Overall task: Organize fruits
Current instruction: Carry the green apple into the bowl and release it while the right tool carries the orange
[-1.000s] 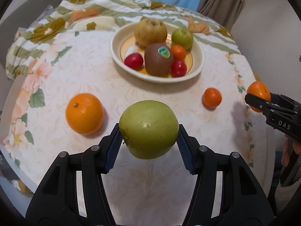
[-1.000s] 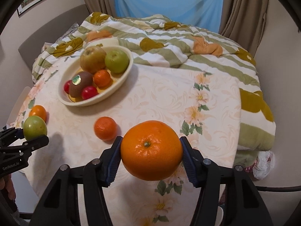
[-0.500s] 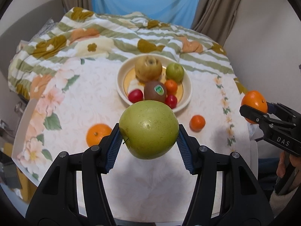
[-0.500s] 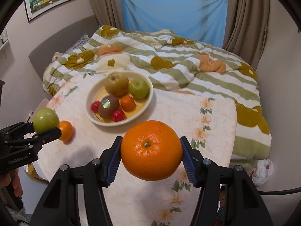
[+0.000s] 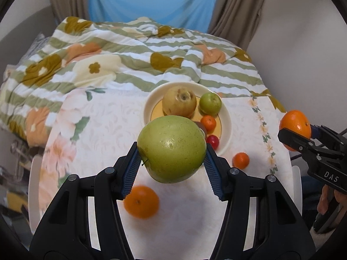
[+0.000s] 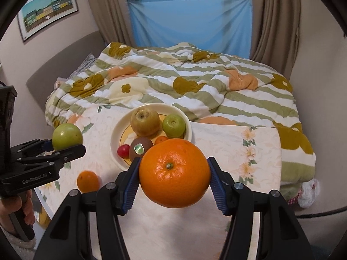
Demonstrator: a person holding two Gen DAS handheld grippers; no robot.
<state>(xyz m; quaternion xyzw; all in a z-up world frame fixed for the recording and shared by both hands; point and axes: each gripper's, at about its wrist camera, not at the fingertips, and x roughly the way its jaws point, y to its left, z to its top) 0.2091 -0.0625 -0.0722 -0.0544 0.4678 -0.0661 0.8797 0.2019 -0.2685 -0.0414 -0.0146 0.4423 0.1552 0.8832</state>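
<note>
We count two held fruits: left gripper (image 5: 171, 151) clamped on one big green apple (image 5: 171, 149), right gripper (image 6: 173, 171) clamped on one large orange (image 6: 174, 173), both in the air above the table (image 5: 104, 130). Bowl (image 6: 115, 138) holds six: one pear (image 6: 144, 120), one small green apple (image 6: 174, 125), one kiwi (image 6: 139, 148), one mandarin (image 5: 208, 123), two red fruits (image 6: 123, 151). Loose on the table: one orange (image 5: 141, 202), one small mandarin (image 5: 240, 160).

Both grippers (image 5: 172, 164) higher above table (image 5: 104, 130)
</note>
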